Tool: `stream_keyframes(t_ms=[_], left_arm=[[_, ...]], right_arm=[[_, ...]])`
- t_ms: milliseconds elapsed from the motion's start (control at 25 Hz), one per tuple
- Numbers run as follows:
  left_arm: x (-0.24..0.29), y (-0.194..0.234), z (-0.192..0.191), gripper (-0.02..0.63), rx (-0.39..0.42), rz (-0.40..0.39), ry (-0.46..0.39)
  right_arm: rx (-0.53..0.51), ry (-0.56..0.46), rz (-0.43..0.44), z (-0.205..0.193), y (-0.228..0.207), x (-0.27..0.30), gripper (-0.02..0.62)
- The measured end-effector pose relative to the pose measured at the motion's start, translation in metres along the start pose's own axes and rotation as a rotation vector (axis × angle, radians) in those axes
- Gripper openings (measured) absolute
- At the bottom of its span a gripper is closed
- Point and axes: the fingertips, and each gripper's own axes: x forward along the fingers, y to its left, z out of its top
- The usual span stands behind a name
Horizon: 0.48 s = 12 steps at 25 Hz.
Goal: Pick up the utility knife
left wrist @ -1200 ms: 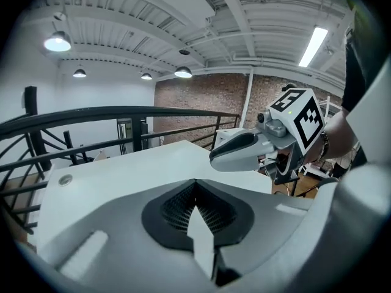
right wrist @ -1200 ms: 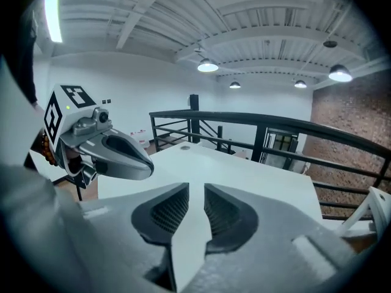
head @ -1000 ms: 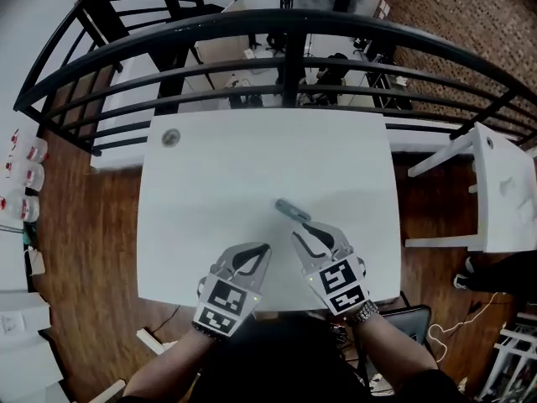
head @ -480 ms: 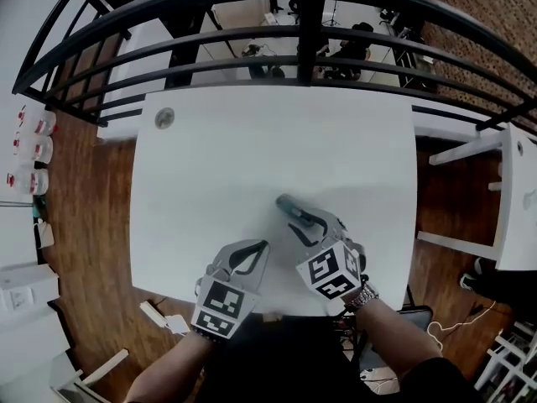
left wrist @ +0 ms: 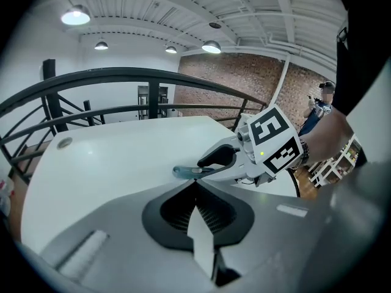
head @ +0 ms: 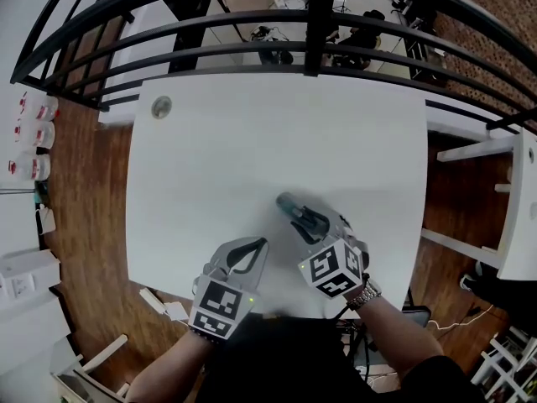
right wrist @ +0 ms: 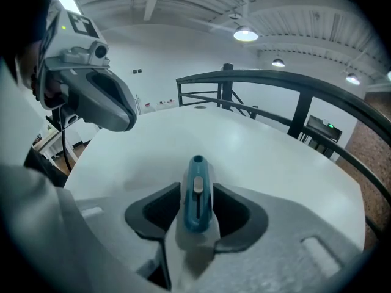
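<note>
my left gripper (head: 254,247) near table edge, jaws together, nothing in them. my right gripper (head: 307,219) low over utility knife (right wrist: 195,195), jaws opening, blue handle between them, pads not pressing. knife lies flat on white table (head: 252,133). i judge approach done; closing and lifting left.

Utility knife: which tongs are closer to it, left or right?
Right. The right tongs are opening with the utility knife between their jaws; the left tongs sit shut beside it, not touching.
</note>
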Motion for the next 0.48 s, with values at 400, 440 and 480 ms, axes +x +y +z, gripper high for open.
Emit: stream_keyframes(t_ms=[400, 440, 480], left_arm=[[0.0048, -0.0028, 0.0001, 0.015, 0.006, 0.011, 0.021], [0.0044, -0.0026, 0.0008, 0.015, 0.008, 0.013, 0.022], [0.0037, -0.0020, 0.0015, 0.015, 0.010, 0.015, 0.022]], right_arm=[[-0.007, -0.004, 0.019, -0.0053, 0.0015, 0.0035, 0.135], [-0.004, -0.007, 0.016, -0.0046, 0.0006, 0.0031, 0.135], [-0.001, -0.012, 0.012, -0.0032, -0.0006, 0.0023, 0.135]])
